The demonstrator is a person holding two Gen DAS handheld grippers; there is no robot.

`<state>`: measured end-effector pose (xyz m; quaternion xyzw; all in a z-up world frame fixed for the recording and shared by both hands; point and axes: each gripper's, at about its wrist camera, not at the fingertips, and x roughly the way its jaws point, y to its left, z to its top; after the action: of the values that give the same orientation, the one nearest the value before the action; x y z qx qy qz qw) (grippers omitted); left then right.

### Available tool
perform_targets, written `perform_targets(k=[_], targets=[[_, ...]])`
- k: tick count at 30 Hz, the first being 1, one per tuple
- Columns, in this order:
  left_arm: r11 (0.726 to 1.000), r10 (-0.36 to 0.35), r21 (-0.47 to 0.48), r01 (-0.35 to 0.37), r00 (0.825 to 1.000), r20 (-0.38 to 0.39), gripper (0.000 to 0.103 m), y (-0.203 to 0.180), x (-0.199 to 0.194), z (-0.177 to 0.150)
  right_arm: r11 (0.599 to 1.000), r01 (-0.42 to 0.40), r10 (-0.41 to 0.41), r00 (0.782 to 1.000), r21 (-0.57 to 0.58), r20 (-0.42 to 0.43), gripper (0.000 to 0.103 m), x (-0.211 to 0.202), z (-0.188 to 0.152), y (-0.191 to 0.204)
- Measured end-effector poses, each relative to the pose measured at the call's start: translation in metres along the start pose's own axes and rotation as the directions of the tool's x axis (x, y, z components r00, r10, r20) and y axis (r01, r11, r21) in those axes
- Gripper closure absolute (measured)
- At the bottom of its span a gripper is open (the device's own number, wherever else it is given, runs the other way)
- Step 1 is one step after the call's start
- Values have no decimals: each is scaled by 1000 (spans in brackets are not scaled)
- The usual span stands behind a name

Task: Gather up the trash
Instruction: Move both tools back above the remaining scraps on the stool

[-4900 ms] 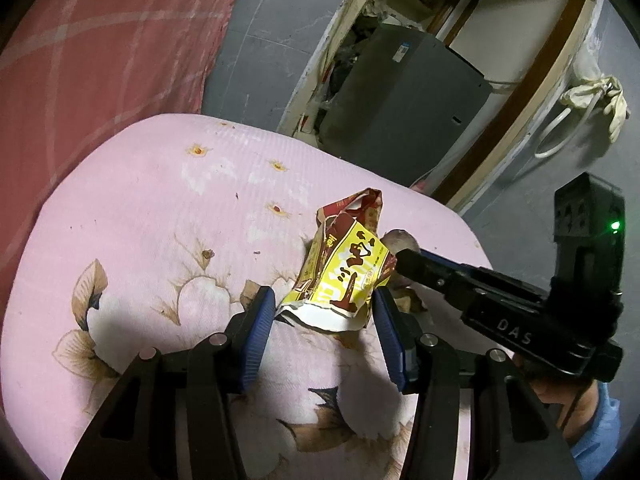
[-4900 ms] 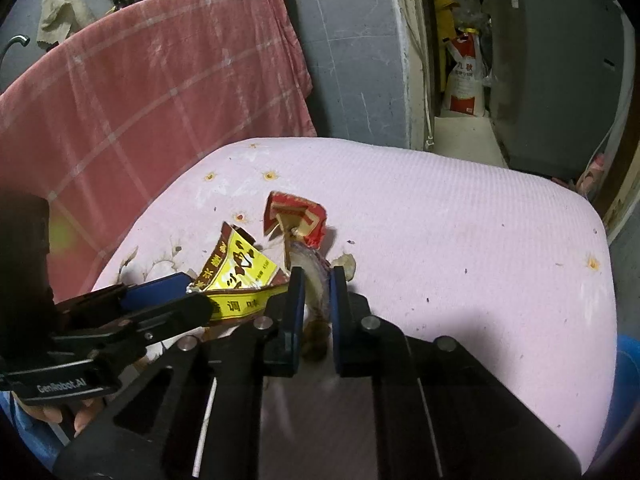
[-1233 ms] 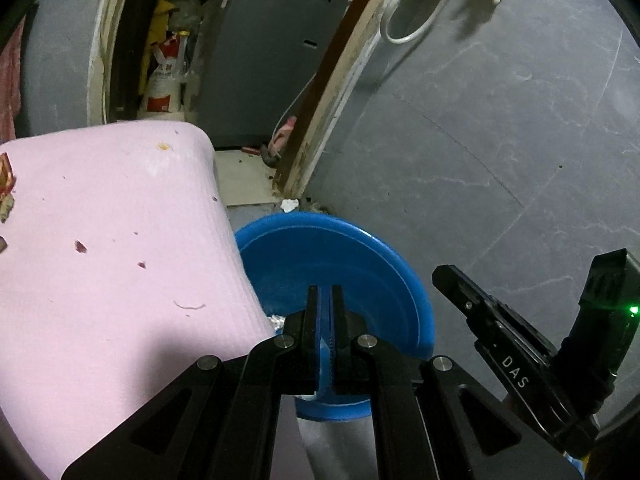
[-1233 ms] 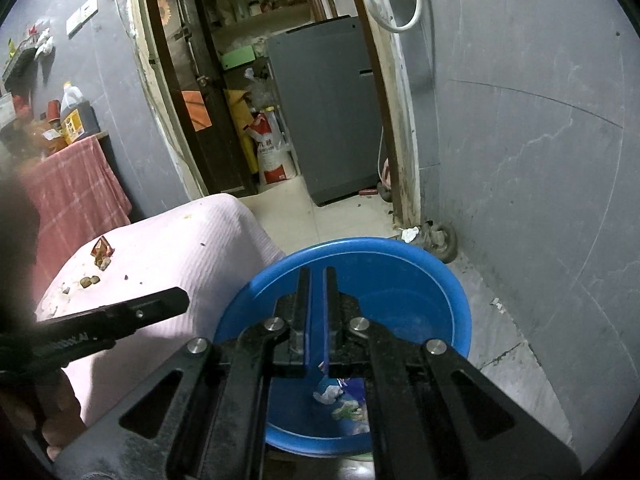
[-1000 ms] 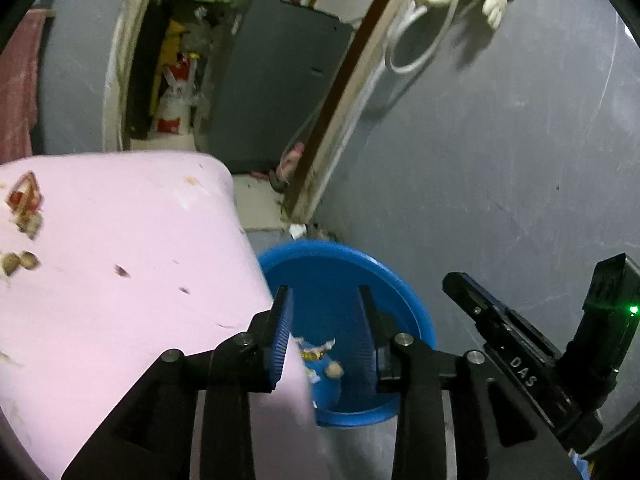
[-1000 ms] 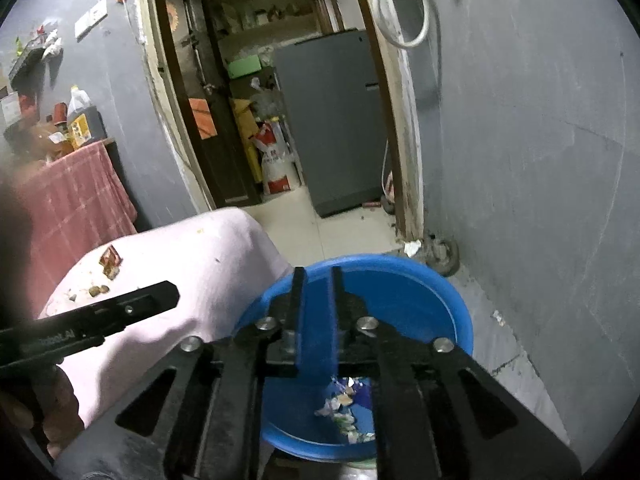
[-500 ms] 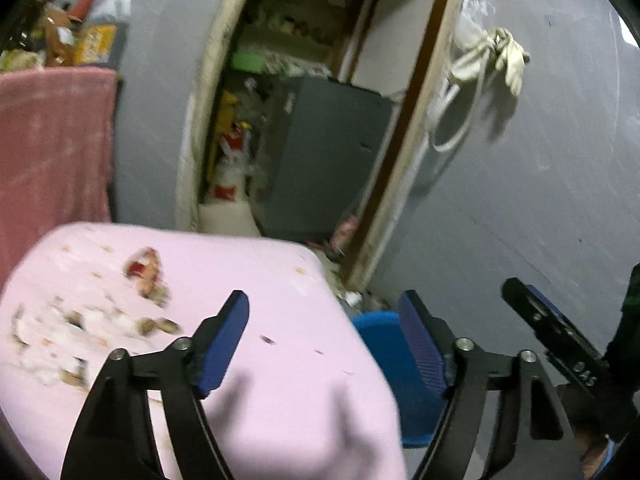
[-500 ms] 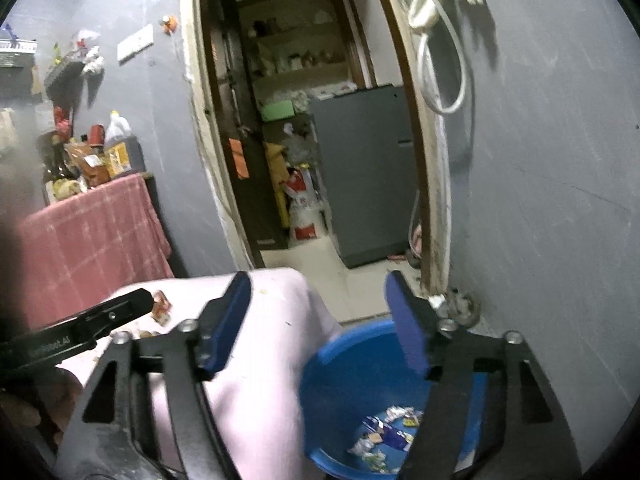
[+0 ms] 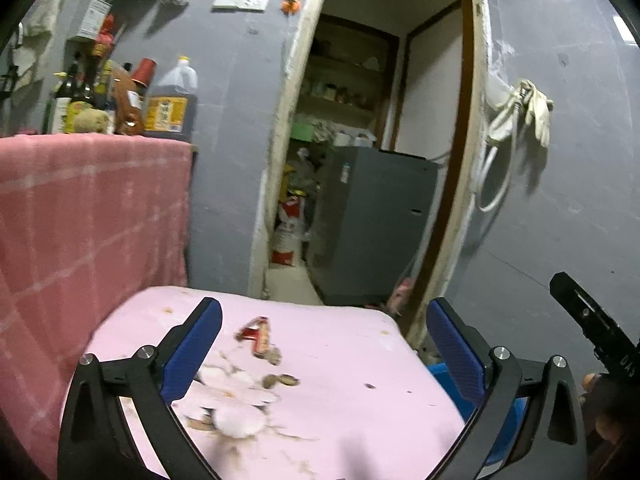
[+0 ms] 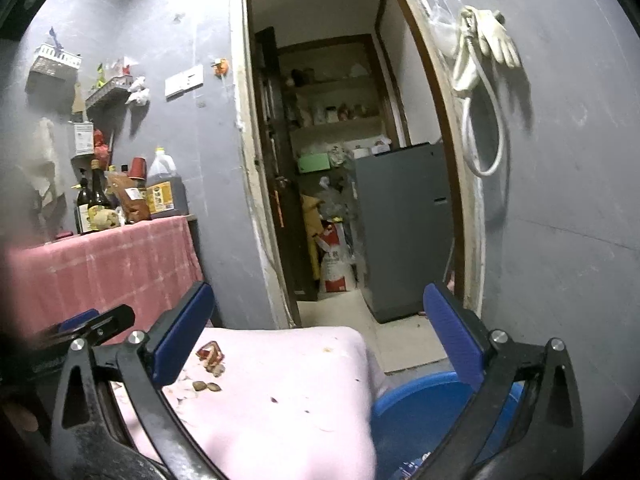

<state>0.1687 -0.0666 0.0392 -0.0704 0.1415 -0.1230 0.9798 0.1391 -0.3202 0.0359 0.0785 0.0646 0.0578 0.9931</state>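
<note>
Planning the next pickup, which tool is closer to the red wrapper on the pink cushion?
Left. The red wrapper lies just ahead between the left tool's opening, empty jaws. The right tool, also opening and empty, sits toward the blue basin, wrapper off to its left.

Right hand-held gripper (image 10: pixel 320 328) spreads its blue pads wide, jaws opening, nothing between them. Below lies the pink cushion (image 10: pixel 280 392), a red wrapper scrap (image 10: pixel 210 352) and brown bits (image 10: pixel 206 386) on its left part. The blue basin (image 10: pixel 416 412) sits just beside the cushion's right edge, scraps in its bottom. The left hand-held gripper (image 10: pixel 92 326) pokes in at left. Ahead, a doorway shows a grey fridge (image 10: pixel 404 232).
</note>
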Motion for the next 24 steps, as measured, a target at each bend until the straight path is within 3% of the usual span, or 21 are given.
perform_targets(k=[15, 20, 24], targets=[[990, 138, 19, -140, 987, 88, 2, 58, -19, -2, 993, -108, 108, 994, -48, 2, 0, 32, -14, 55], [983, 180, 17, -182, 981, 73, 2, 74, -11, -11, 988, -131, 129, 991, -77, -39, 0, 49, -25, 63], [983, 183, 23, -183, 983, 18, 2, 86, 3, -19, 982, -163, 153, 983, -95, -105, 0, 70, -38, 66]])
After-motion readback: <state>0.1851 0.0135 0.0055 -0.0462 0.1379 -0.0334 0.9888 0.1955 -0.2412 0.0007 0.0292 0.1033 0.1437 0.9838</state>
